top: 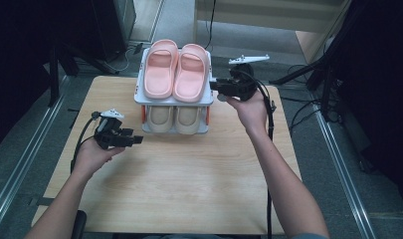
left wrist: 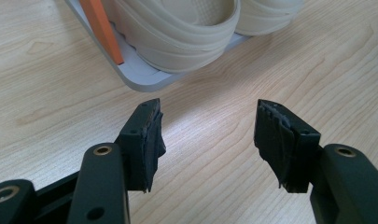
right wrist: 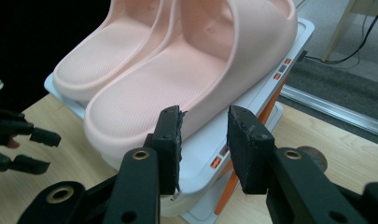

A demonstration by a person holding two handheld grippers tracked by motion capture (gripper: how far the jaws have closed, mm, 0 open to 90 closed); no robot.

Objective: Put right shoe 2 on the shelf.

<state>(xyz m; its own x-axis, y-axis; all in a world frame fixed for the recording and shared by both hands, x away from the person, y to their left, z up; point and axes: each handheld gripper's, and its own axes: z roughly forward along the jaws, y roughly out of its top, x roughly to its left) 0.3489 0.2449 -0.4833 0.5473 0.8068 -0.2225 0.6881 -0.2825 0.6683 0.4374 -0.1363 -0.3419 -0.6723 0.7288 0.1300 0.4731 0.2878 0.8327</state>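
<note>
Right gripper (right wrist: 203,140) jaws apart, at shoe rack's (top: 139,94) top-tier edge beside pink slippers (top: 176,69). Left gripper (left wrist: 207,135) jaws apart, in front of rack's base.

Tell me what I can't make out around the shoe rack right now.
- Beige slippers: high view, backs hidden under the top shelf; left gripper view, cut off by the top edge.
- Pink slippers: right gripper view, far ends cut off at the top.
- Right gripper: high view, too small to tell whether its tips touch the rack.
</note>
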